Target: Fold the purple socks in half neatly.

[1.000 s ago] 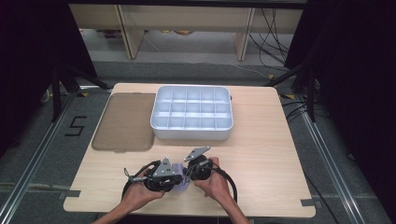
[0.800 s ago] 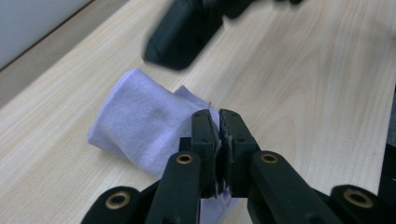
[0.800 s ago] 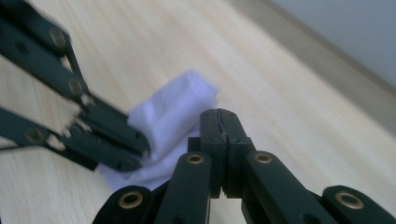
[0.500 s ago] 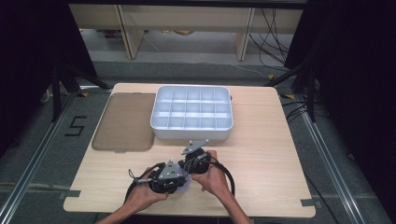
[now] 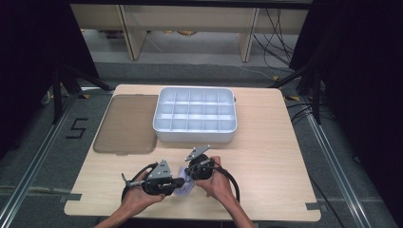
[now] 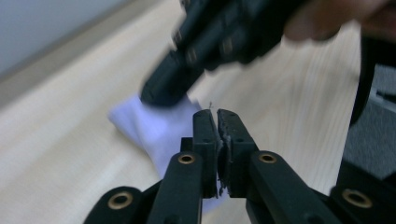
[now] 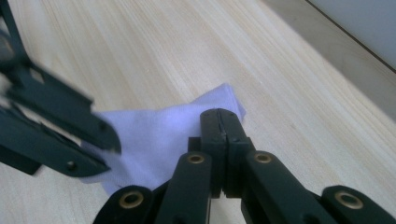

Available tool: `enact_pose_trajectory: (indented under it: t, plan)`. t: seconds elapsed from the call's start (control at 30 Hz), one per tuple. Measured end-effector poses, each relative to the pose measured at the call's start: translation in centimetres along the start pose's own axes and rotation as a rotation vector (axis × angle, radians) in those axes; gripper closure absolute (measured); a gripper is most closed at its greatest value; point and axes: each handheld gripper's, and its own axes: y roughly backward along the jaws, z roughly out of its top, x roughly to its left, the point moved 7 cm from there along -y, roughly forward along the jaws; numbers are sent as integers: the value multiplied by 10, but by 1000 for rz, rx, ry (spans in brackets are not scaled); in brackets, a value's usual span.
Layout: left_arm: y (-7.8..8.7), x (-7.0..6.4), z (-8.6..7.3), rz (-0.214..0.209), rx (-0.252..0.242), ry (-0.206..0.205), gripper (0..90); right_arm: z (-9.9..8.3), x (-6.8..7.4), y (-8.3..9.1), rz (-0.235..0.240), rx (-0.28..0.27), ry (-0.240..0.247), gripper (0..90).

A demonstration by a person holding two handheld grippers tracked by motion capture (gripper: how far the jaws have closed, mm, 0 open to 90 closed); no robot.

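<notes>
Grippers meet at 6 o'clock on the table [image 5: 266, 156]; left gripper [image 6: 217, 116] jaws pressed together on the near edge of a small lilac cloth [image 6: 159, 128]; right gripper [image 7: 224, 117] likewise clamped on cloth's other edge; cloth lies low between them, barely off the wood; handling looks just begun. Divided white tray [image 5: 195, 114] at 12 o'clock empty; brown lid [image 5: 126, 123] at 10 o'clock.
</notes>
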Motion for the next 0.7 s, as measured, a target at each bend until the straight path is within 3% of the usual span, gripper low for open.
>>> enact_pose_trajectory:
  t: [0.03,0.07,0.17,0.2,0.23,0.27,0.37,0.47,0.53,0.7]
  plan:
    - [-4,-1,-5,-1,24,-3,865,0,0,0,3,-2,10,900]
    - [-6,0,-9,8,55,-34,868,0,1,0,4,1,7,900]
    - [-10,0,-11,17,57,-29,878,-1,2,0,2,-2,2,900]
    - [-8,3,-13,29,77,-59,878,-1,3,0,5,-6,3,900]
    - [-7,3,-13,36,74,-44,878,-3,3,3,-2,18,-1,900]
    - [-7,4,-13,26,66,-56,876,-6,3,4,10,13,0,900]
    - [-4,8,-14,34,52,-14,875,-9,2,6,17,12,-3,900]
    - [-3,16,-16,47,52,-10,876,-12,4,9,26,17,-14,900]
    - [-3,20,-15,55,49,-7,878,-14,5,11,28,17,3,900]
    - [-3,21,-15,59,56,-10,880,-17,8,14,34,13,-2,892]
